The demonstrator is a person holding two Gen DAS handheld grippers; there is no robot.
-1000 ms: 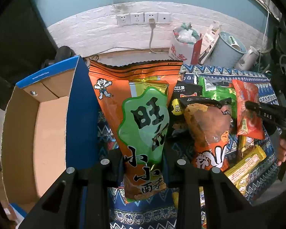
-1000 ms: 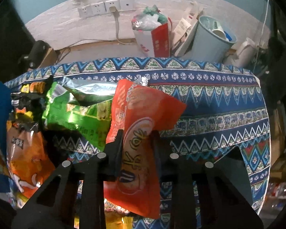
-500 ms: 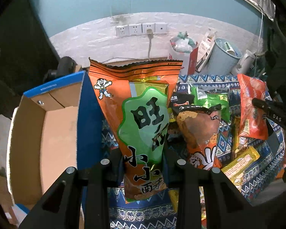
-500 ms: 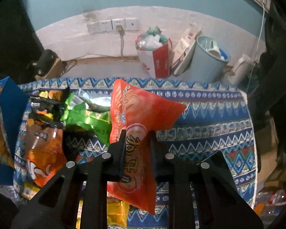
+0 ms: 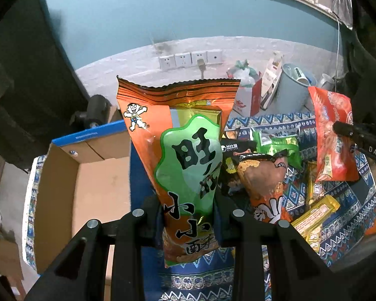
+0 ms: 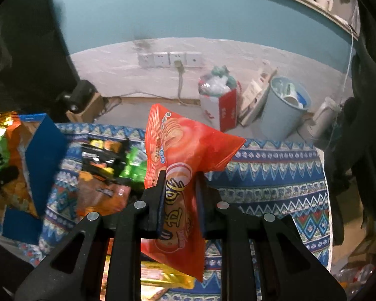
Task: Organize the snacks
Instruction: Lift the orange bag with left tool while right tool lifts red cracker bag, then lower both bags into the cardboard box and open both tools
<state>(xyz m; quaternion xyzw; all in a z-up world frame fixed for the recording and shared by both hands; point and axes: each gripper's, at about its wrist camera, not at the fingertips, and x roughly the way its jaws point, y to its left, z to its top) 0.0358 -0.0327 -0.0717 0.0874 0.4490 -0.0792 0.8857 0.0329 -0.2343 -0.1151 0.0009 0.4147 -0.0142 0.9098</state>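
While both raised upright, left jaws on orange bag (image 5: 188, 155), right on red bag (image 6: 180, 175).

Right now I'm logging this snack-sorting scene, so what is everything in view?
orange snack bag: 1, orange with green label, held upright in left gripper
red chip bag: 1, red, held in right gripper
cardboard box: 1, brown inside, blue outside, open, left of the cloth
patterned cloth: 1, blue, under the snacks
loose snack packets: several, orange, green, black, yellow, on the cloth
bin: 1, pale blue, by the wall
wall sockets: 4, white
left gripper: 1, black, jaws shut
right gripper: 1, black, jaws shut
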